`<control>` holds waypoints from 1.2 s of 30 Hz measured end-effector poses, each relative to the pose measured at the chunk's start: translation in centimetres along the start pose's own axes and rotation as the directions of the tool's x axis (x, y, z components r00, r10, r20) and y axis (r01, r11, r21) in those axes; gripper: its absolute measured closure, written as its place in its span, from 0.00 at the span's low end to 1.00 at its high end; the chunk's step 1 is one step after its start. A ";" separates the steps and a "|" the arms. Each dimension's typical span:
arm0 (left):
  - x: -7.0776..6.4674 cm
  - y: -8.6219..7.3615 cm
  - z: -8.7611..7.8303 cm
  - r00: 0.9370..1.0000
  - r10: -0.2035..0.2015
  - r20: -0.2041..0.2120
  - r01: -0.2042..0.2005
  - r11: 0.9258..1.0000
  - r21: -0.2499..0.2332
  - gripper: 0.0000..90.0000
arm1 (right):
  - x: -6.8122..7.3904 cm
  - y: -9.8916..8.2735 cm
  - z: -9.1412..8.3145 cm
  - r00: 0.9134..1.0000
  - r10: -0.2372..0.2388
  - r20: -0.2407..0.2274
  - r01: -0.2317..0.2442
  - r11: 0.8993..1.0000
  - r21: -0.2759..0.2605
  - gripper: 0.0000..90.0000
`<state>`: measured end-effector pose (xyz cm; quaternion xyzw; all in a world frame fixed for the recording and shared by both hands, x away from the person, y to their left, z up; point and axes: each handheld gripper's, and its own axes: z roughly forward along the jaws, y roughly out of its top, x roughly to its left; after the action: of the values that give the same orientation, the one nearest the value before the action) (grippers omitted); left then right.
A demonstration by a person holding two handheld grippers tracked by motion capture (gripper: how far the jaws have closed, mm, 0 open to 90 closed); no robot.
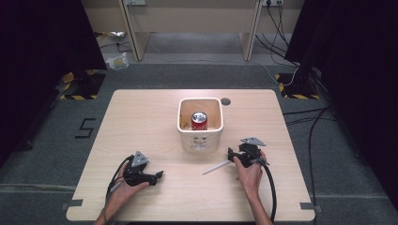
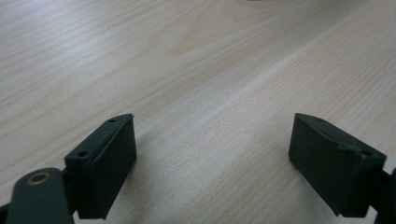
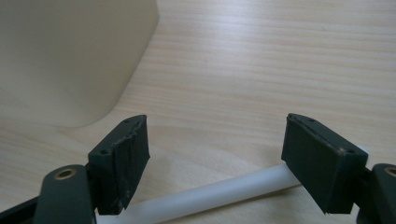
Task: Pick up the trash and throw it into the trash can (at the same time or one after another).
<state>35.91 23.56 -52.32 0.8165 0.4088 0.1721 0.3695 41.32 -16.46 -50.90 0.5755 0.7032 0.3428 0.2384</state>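
Here right hand-held gripper [image 3: 215,163] straddles straw [image 3: 210,196]; jaws wide.

In the right gripper view, the white tube [image 3: 210,193] lies across the wooden table [image 3: 261,60]; its near end runs off the bottom edge and its far end is hidden behind the right jaw. The cream bin [image 3: 70,60] is cut off by the top and left edges and is blurred. In the high view, the red can [image 1: 199,120] sits inside the bin, its lower part hidden by the wall, its label too small to read.
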 end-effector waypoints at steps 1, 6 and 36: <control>0.0 0.0 0.0 1.000 0.000 0.000 0.000 1.000 0.000 0.16 | 0.0 0.0 0.0 1.000 0.000 0.000 0.000 1.000 0.000 0.26; 0.0 0.0 0.0 1.000 0.000 0.000 0.000 1.000 0.000 0.16 | -0.9 -0.8 -1.0 1.000 0.012 0.028 -0.012 1.000 -0.002 0.27; 0.0 0.0 0.0 1.000 0.000 0.000 0.000 1.000 0.000 0.16 | -0.8 -2.4 -1.9 0.999 -0.019 0.042 0.019 1.000 0.007 0.47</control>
<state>35.91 23.56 -52.32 0.8165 0.4088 0.1721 0.3695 38.60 -17.86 -51.55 0.5768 0.7044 0.3260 0.2546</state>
